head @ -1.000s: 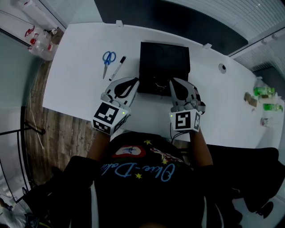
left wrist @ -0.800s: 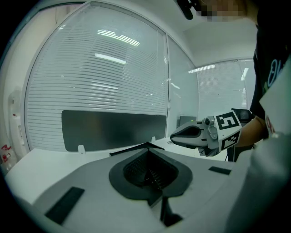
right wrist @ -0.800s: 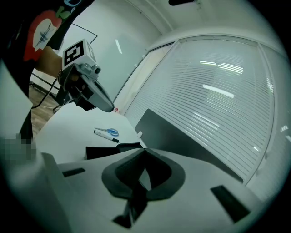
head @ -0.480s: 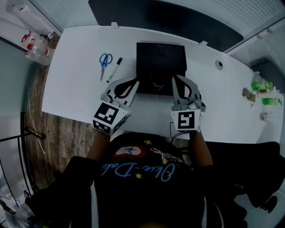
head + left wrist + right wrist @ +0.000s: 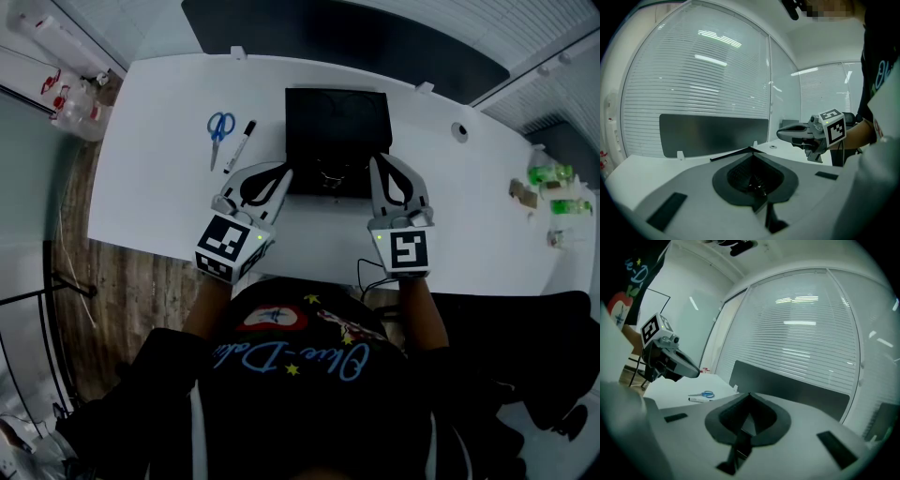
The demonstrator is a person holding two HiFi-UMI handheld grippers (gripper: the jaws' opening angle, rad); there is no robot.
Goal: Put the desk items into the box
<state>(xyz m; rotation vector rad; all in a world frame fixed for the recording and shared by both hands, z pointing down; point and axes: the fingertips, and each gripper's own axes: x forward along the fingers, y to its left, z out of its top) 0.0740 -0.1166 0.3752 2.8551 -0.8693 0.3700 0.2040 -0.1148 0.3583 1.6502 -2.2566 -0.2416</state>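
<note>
White surface [image 5: 150,141] carries a black box [image 5: 337,122]; blue scissors [image 5: 220,128] and a marker pen [image 5: 244,142] lie left of it, outside. The left hand-held gripper [image 5: 284,173] and right hand-held gripper [image 5: 378,163] hover clenched, empty, at its near edge. The right has just rolled squarer, and no pickup has begun.

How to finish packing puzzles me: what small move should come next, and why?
Probably swing the left gripper toward the marker, opening its tongs: marker and scissors lie on the desk left of the box, on that gripper's side, and its tongs are shut, empty.
</note>
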